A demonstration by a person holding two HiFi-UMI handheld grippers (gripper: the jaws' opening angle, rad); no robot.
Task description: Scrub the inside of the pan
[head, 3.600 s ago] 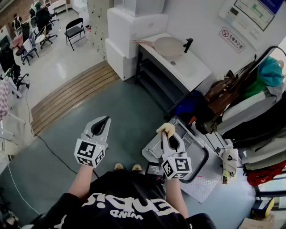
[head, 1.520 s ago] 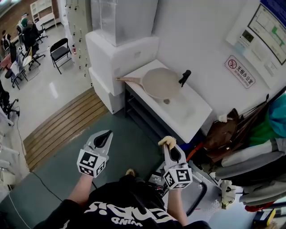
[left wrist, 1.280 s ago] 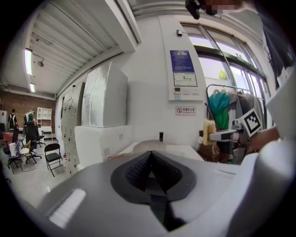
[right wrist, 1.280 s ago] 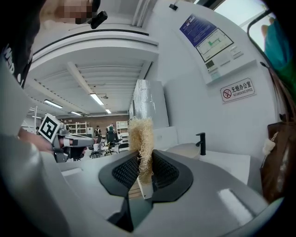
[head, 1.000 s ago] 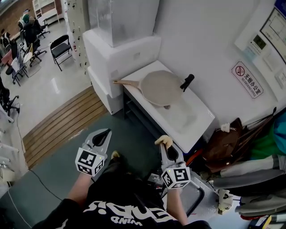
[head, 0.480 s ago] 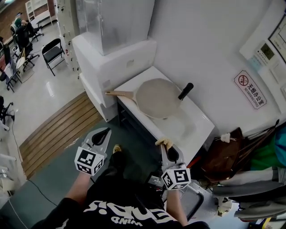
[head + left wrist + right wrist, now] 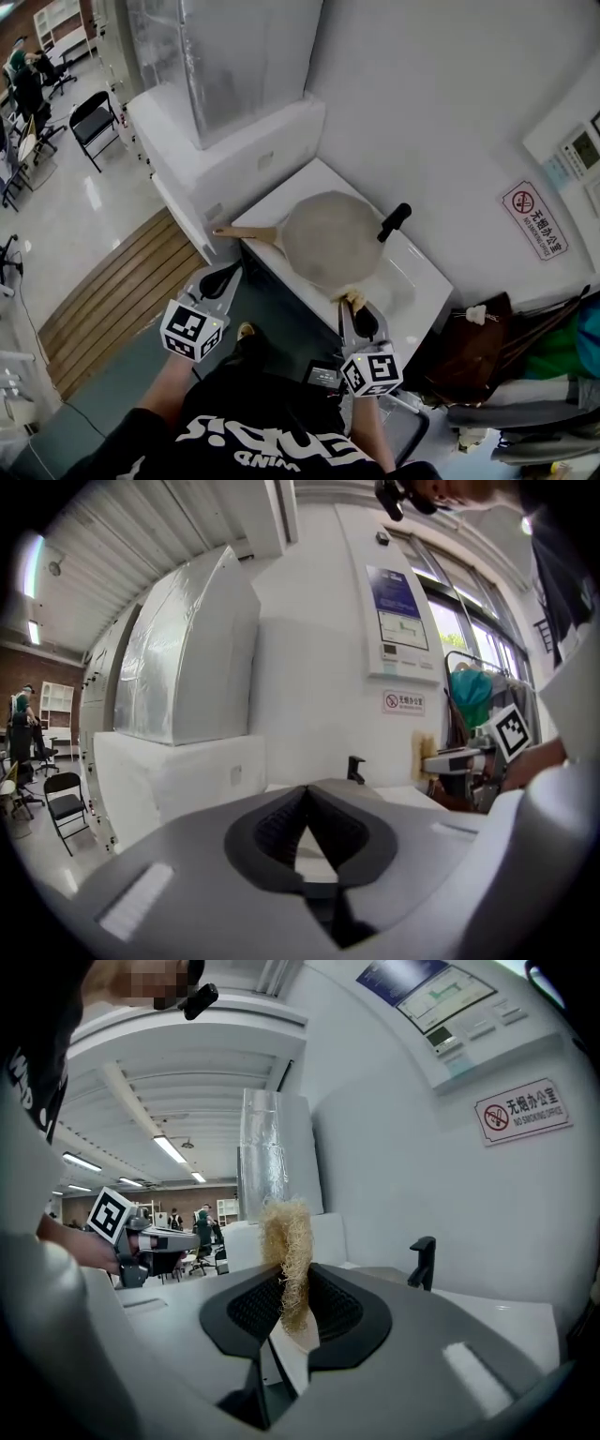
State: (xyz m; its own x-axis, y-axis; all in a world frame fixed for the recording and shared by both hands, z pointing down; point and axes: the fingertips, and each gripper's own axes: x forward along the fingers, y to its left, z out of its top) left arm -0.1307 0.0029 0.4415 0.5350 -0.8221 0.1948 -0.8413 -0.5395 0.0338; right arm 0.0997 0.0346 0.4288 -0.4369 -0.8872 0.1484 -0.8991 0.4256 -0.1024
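Note:
A round beige-grey pan (image 7: 330,239) lies on the white sink counter (image 7: 417,281), its wooden handle (image 7: 239,232) pointing left past the counter's end. A black faucet (image 7: 394,221) stands behind it. In the head view my right gripper (image 7: 352,302) is shut on a tuft of yellow fibre scrubber (image 7: 352,297), just short of the pan's near rim. That scrubber (image 7: 286,1246) sticks up between the shut jaws in the right gripper view. My left gripper (image 7: 225,275) is shut and empty, below the handle and off the counter's left end. Its jaws meet in the left gripper view (image 7: 307,791).
A white block unit (image 7: 234,155) with a tall silvery wrapped box (image 7: 230,56) on it stands left of the sink. Bags (image 7: 478,342) hang at the right. A no-smoking sign (image 7: 532,217) is on the wall. A wooden floor strip (image 7: 108,305) lies at the left.
The person has walked up to the sink, so pan and counter now lie close in front. Both grippers came forward with them, and the scrubber tip now nears the pan's rim.

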